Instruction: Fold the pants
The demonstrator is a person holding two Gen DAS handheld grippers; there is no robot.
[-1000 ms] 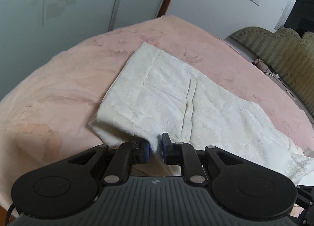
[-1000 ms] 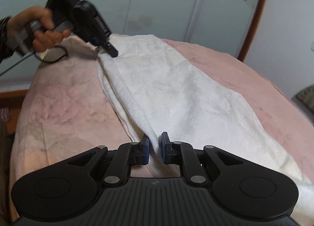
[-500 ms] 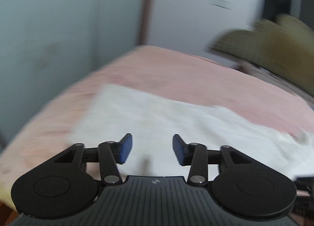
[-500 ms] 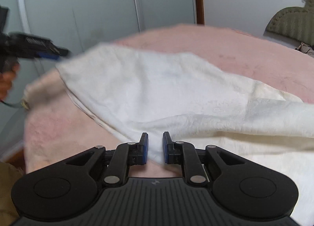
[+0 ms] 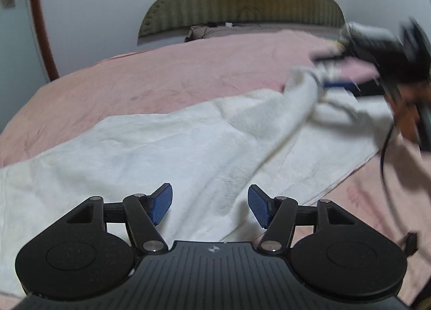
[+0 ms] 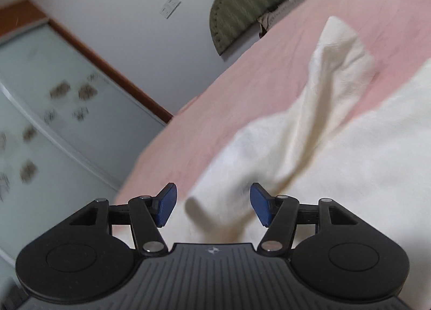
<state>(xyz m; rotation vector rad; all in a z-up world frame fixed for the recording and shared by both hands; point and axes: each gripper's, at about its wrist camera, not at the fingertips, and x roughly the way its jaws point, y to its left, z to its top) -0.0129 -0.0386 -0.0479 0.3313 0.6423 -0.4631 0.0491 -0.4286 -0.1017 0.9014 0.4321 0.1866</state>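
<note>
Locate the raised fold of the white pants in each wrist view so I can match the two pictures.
Left wrist: the raised fold of the pants is upper right, beside the blurred right gripper.
Right wrist: the fold rises right of centre, beyond that gripper's open jaws.
Shared landmark: the olive headboard, top centre in the left view, top right in the right view.

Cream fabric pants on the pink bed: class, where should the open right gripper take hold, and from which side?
Grip the raised fold of the cream fabric pants lying between the right gripper pads, coming straight forward. That ridge stands proud of the pink bed cover, so the pads can close across it.
</note>
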